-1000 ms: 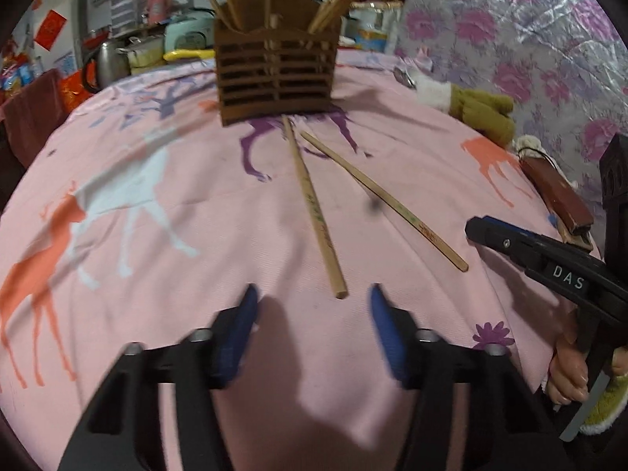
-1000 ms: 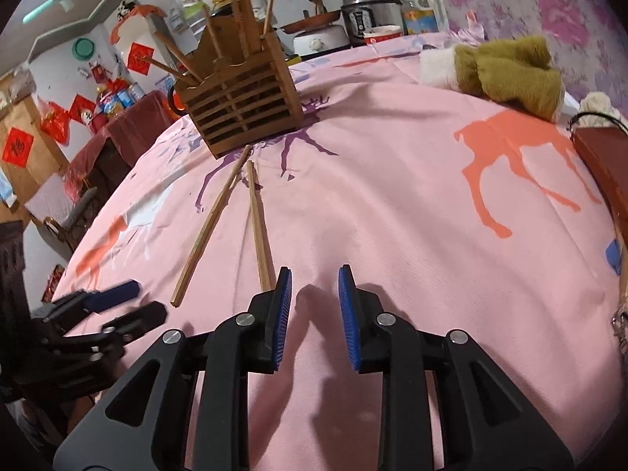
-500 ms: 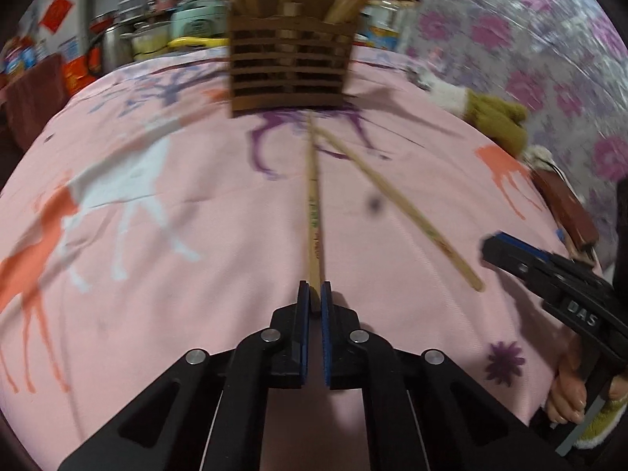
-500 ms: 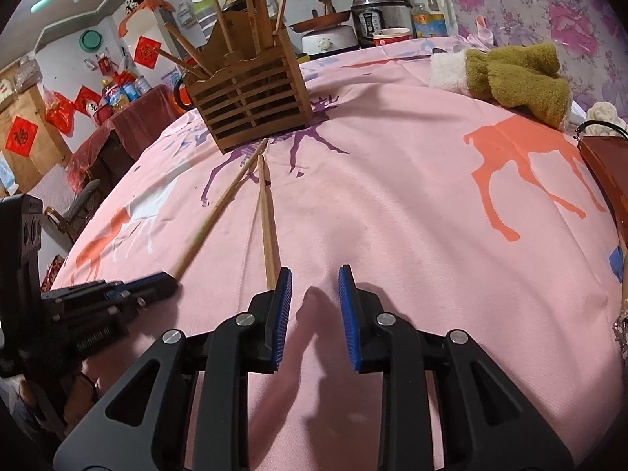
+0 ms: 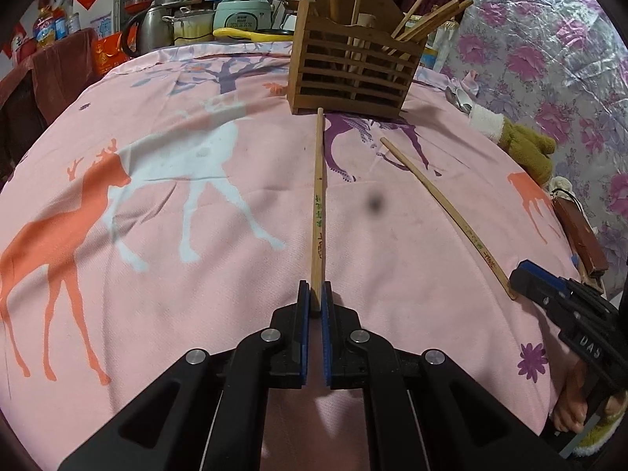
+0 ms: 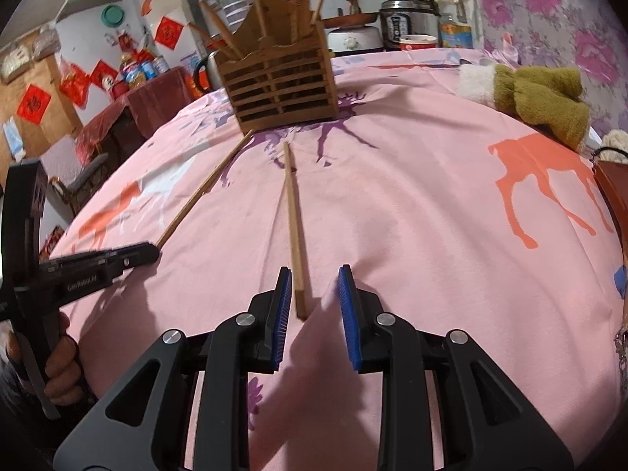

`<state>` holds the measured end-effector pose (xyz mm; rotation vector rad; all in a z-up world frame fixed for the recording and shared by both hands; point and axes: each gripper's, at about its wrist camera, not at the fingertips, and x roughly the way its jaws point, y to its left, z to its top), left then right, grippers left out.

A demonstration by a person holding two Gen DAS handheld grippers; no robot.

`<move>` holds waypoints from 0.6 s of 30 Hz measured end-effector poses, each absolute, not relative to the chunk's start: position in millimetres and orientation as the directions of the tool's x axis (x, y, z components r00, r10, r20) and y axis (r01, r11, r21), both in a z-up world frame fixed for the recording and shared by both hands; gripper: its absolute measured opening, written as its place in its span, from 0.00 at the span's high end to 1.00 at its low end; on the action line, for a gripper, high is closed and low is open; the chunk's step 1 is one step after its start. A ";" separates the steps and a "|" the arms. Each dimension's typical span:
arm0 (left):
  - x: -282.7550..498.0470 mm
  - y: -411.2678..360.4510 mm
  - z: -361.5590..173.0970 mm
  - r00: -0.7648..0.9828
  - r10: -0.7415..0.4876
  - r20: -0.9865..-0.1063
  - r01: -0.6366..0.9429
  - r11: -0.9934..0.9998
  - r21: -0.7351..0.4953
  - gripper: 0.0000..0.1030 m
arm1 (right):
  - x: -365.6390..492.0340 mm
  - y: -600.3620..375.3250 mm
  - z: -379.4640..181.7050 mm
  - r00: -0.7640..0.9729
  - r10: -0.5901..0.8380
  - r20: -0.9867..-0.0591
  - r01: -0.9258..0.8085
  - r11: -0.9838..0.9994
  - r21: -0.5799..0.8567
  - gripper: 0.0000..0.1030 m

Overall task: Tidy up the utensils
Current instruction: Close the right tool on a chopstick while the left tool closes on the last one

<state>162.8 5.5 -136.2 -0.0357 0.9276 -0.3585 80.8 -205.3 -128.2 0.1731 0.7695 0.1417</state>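
Note:
Two wooden chopsticks lie on the pink deer-print tablecloth (image 5: pixel 196 274) in front of a slatted wooden utensil holder (image 5: pixel 353 74) that has several sticks standing in it. My left gripper (image 5: pixel 315 288) is shut on the near end of the left chopstick (image 5: pixel 318 196), whose far tip almost touches the holder. In the right wrist view this same gripper (image 6: pixel 151 252) pinches that chopstick (image 6: pixel 204 190). My right gripper (image 6: pixel 314 286) is open, and the near end of the other chopstick (image 6: pixel 294 216) lies on the cloth between its pads, closer to the left one. The left wrist view shows that chopstick (image 5: pixel 451 212) ending at the right gripper (image 5: pixel 526 274).
An olive and white plush thing (image 6: pixel 537 98) lies at the table's far right, and a brown box (image 5: pixel 581 235) sits at the right edge. Kettles, cookers and bottles (image 5: pixel 235 11) crowd the space behind the table. A dark red covered stand (image 6: pixel 129 114) is off to the left.
My left gripper went from open to shut on the left chopstick's near end and moved forward. The right gripper rolled and shifted, so the other chopstick's end now lies between its pads.

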 end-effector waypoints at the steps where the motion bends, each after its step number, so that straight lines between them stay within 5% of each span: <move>1: 162.6 5.1 -136.3 0.544 -0.319 -0.776 0.287 0.940 -0.185 0.94 | 79.8 -203.8 -128.6 0.710 0.188 -0.679 -0.070 0.978 0.198 0.74; 18: 154.6 5.6 -136.2 0.540 -0.331 -0.773 0.309 0.933 -0.184 0.92 | 76.4 -190.8 -135.5 0.698 0.154 -0.699 -0.106 0.988 0.111 0.81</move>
